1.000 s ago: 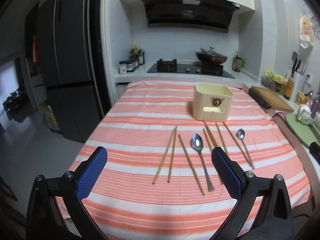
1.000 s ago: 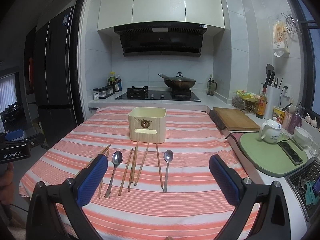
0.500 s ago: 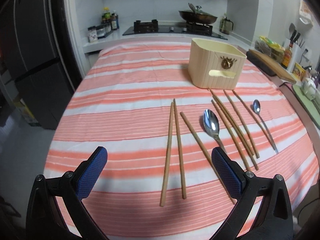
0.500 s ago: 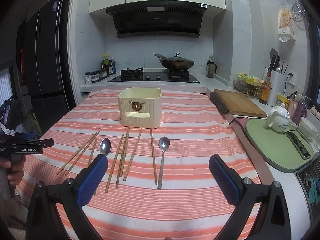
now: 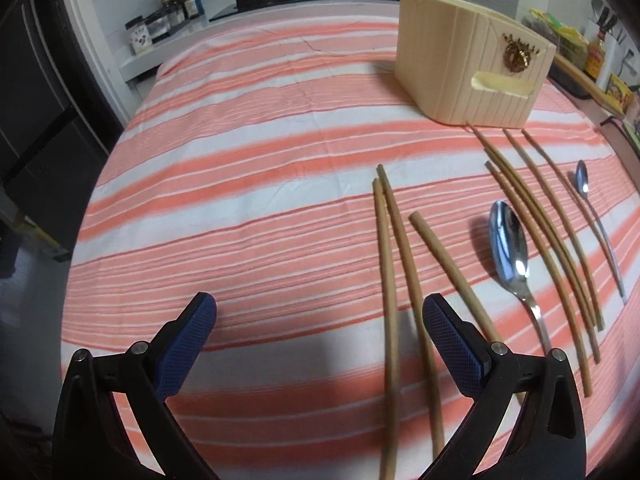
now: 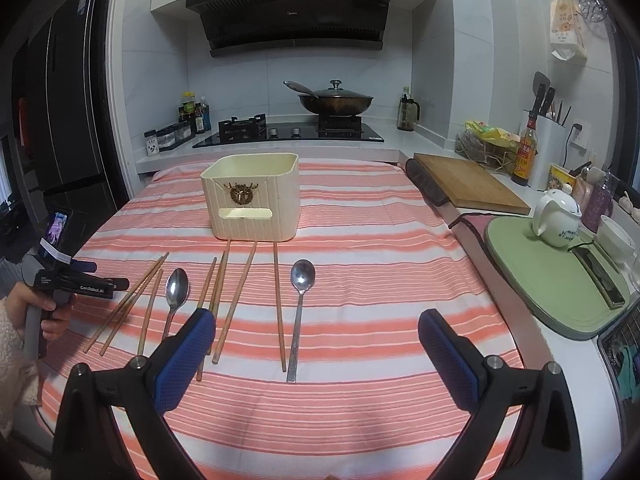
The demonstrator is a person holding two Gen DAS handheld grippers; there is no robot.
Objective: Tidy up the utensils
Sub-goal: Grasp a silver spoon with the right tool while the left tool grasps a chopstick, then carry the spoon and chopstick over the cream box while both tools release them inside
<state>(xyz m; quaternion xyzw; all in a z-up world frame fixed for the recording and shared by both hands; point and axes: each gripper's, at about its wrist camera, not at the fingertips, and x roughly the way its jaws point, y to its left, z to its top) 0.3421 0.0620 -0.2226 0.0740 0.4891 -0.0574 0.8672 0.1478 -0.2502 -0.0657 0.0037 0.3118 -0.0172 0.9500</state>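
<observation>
Left tool: spread wide, empty, low over striped tabletop | leftmost pair of wooden chopsticks: best centred between jaws before closing | right tool: spread, empty.

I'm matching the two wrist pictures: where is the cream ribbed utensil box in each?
Left wrist view: cream ribbed utensil box at upper right.
Right wrist view: the box just left of centre, beyond the chopsticks.
Shared landmark: larger steel spoon.

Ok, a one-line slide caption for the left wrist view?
Open left gripper low over striped tablecloth, near two chopsticks; spoons, cream holder beyond.
</observation>
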